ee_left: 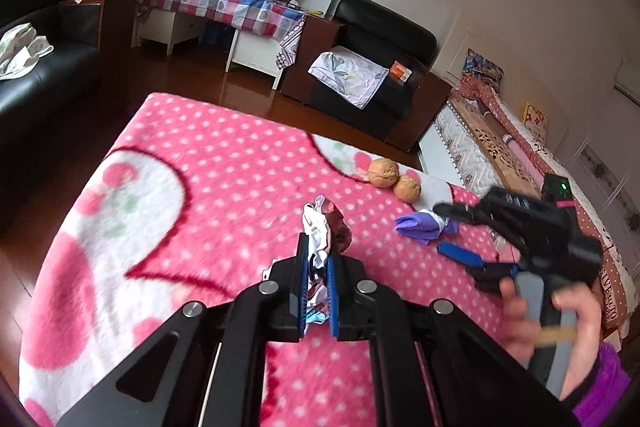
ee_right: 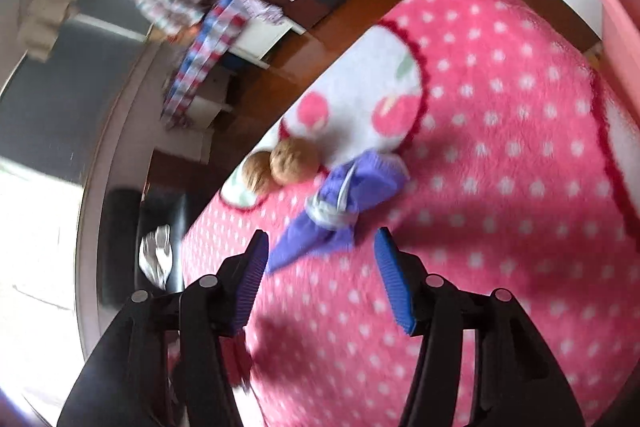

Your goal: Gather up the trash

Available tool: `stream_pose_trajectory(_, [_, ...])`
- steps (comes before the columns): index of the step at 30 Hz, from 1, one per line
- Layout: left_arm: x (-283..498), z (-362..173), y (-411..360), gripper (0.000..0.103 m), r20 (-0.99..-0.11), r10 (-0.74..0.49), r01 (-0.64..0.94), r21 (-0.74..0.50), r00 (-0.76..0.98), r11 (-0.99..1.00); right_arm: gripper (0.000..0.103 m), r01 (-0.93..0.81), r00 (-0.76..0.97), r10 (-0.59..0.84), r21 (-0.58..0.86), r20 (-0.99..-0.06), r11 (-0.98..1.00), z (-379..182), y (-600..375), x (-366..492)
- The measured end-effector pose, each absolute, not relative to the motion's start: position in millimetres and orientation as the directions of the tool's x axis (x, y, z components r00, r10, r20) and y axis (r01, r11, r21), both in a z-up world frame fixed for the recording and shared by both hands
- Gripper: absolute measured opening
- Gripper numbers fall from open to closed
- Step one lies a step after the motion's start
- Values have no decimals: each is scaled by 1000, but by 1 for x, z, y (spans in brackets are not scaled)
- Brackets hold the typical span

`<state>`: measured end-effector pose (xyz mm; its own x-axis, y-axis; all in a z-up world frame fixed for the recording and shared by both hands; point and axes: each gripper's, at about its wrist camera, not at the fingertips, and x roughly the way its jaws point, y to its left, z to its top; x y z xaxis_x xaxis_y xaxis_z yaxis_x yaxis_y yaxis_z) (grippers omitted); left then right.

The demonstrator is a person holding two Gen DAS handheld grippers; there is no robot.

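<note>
Left tongs were clamped on a crumpled wrapper wad: light, soft, compressible. Right tongs stood apart, empty, with the purple wrapper on the pink polka-dot blanket just ahead at 12 o'clock. It looked thin, crinkly and slippery; I'd pinch its bunched white knot, clear of the walnuts at 10 o'clock.

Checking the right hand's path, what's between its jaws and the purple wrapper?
Only bare pink blanket; the right wrist view shows the purple wrapper just ahead.
</note>
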<state>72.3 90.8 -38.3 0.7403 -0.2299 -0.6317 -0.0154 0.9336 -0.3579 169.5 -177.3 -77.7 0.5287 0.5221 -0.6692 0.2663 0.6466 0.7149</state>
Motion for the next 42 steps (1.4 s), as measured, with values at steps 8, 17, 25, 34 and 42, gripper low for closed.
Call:
stream_pose_trajectory(8, [64, -45, 104, 7, -637, -260, -12, -389, 726, 921, 56, 299, 550, 408, 629, -728, 718, -78, -153, 180])
stream_pose_trajectory(17, [75, -40, 95, 7, -641, -305, 52, -382, 704, 923, 31, 163, 526, 406, 558, -747, 814, -65, -154, 171])
stream_pose_trajectory(25, [88, -28, 77, 7, -629, -373, 143, -385, 683, 912, 31, -5, 540, 307, 362, -784, 932, -24, -159, 112])
stream_pose_trajectory(34, [88, -26, 46, 7, -654, -410, 207, -367, 636, 907, 31, -141, 465, 204, 155, -862, 978, -11, -160, 51])
stream_pose_trajectory(42, [80, -21, 24, 7, -662, -412, 229, -349, 626, 909, 31, -263, 399, 176, 72, -900, 962, -16, -151, 26])
